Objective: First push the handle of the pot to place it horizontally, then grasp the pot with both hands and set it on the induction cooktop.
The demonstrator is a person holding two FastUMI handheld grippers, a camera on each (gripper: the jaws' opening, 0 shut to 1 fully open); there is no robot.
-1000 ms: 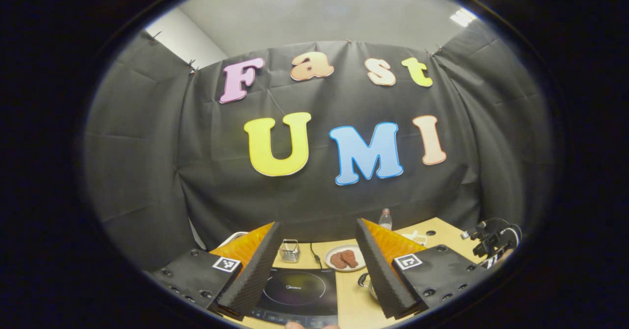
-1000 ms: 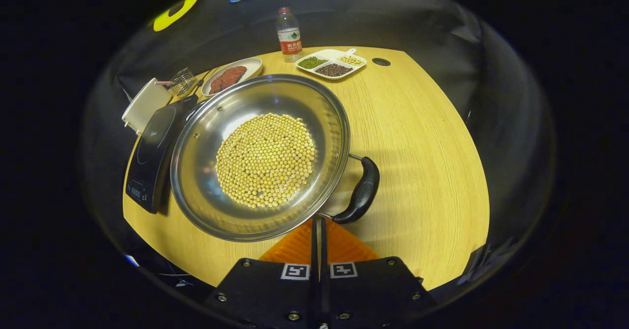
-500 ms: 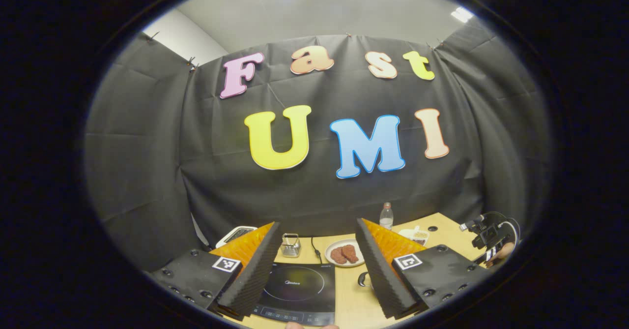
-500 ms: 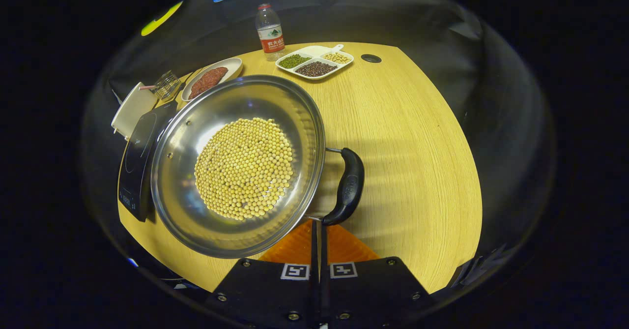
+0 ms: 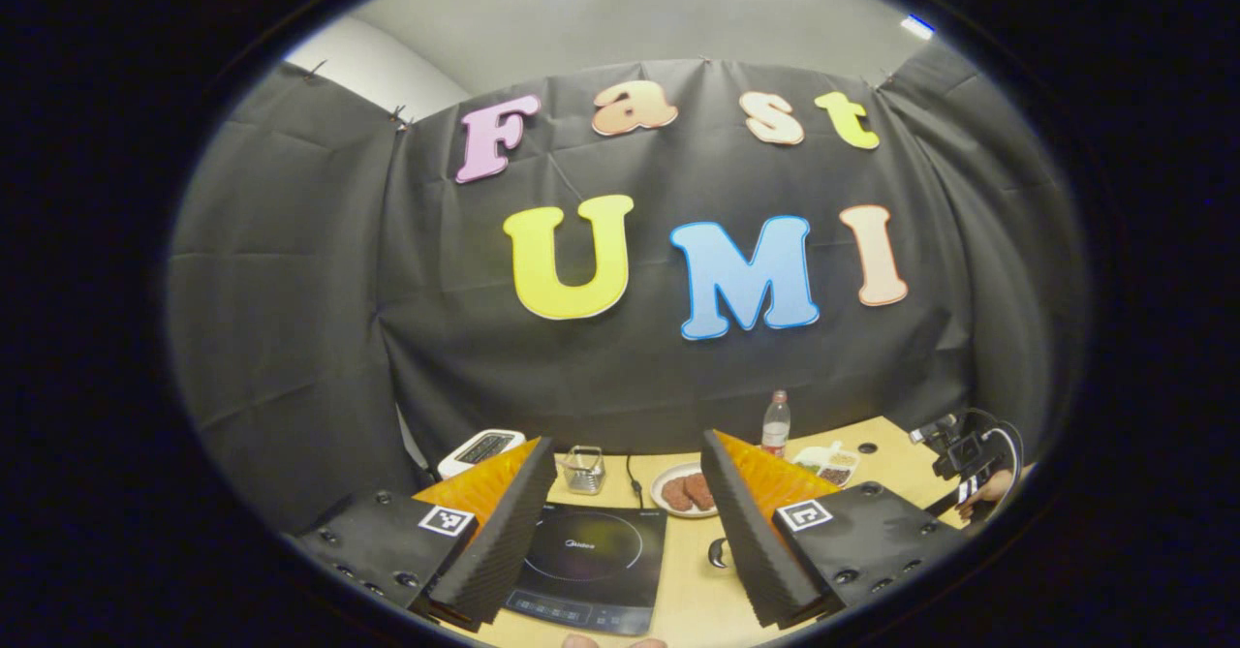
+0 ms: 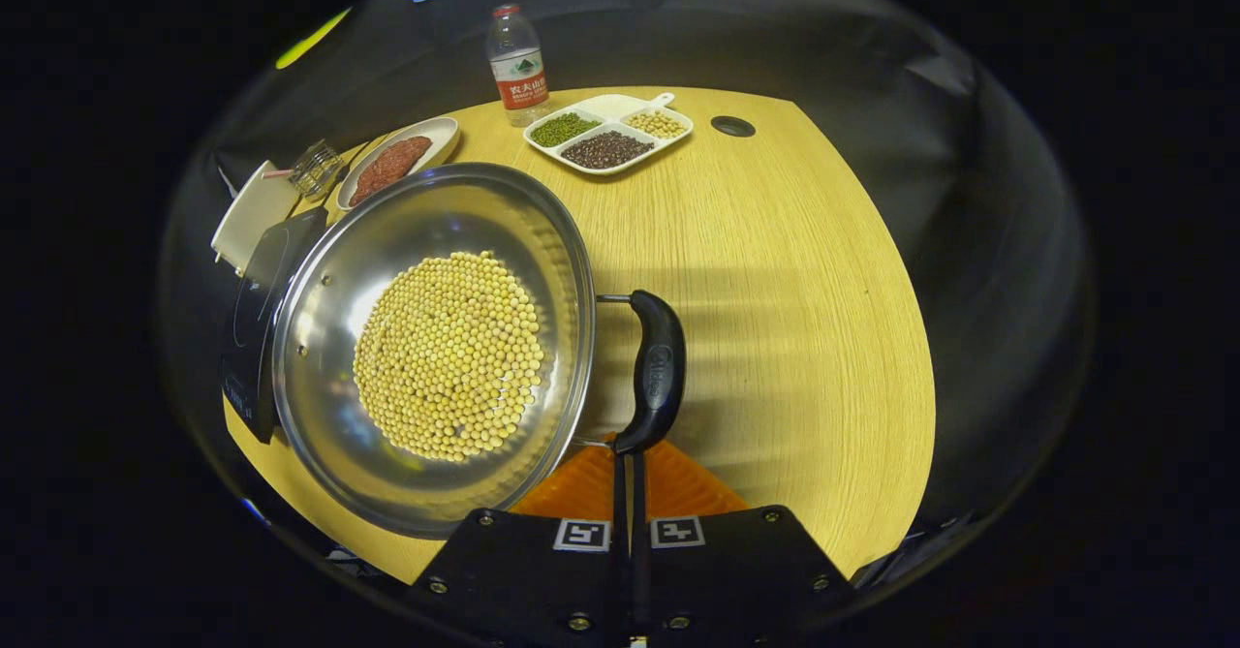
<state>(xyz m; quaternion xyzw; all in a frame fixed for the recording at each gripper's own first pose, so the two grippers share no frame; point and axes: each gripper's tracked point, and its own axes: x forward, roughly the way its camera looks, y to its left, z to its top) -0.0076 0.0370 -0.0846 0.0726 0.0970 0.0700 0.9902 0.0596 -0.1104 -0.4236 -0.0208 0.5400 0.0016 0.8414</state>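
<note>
Steel pot (image 6: 431,348) with beans sits on the table (image 6: 794,270), beside the cooktop (image 6: 254,314). I keep my right gripper (image 6: 630,464) with its 2 fingers pressed together, tips at the handle (image 6: 656,369), because a closed tip pushes better. My left gripper (image 5: 625,522) waits spread above the cooktop.

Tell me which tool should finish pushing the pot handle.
Right. The right tool, shut, sits at the pot handle's near end. The left tool is open, above the induction cooktop.
</note>
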